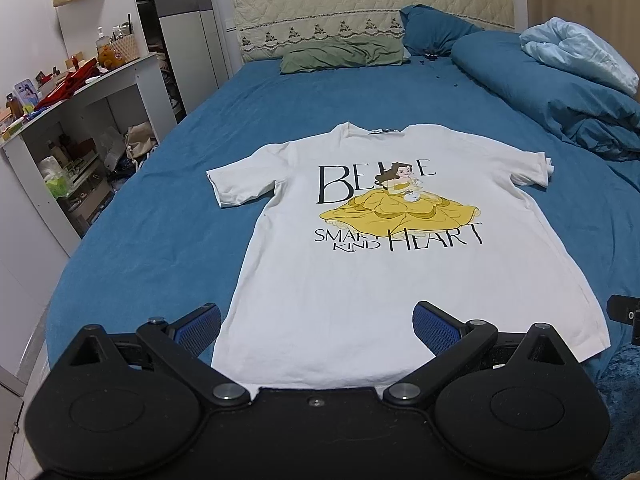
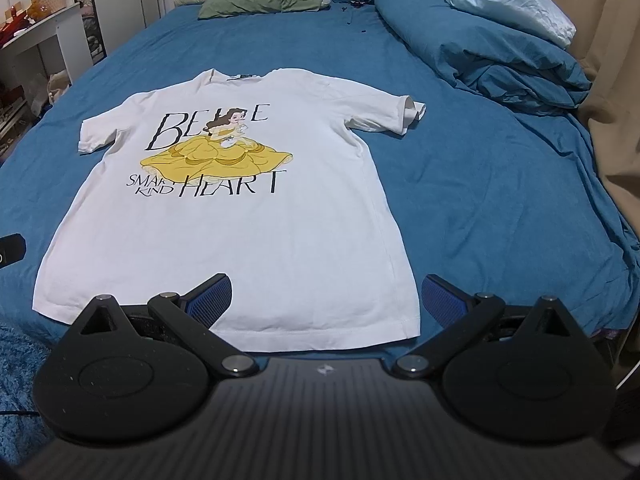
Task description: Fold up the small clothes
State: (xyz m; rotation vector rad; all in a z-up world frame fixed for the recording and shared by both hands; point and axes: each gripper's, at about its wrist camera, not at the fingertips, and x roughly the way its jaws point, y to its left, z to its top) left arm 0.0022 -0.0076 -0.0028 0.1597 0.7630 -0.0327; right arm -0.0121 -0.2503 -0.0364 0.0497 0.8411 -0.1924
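A white T-shirt (image 1: 360, 280) with a yellow-dress print lies flat, face up, on the blue bed sheet (image 1: 160, 220), hem toward me and collar away. It also shows in the right wrist view (image 2: 240, 232). My left gripper (image 1: 318, 322) is open and empty, hovering over the hem's left part. My right gripper (image 2: 326, 298) is open and empty over the hem's right corner. The shirt's right sleeve (image 2: 404, 114) is slightly curled at its end.
A bunched blue duvet (image 2: 500, 48) with a light blue cloth (image 2: 508, 0) lies at the right. A green pillow (image 1: 344, 54) sits by the headboard. A cluttered white shelf (image 1: 76, 120) stands left of the bed. A beige curtain (image 2: 612, 80) hangs at the right.
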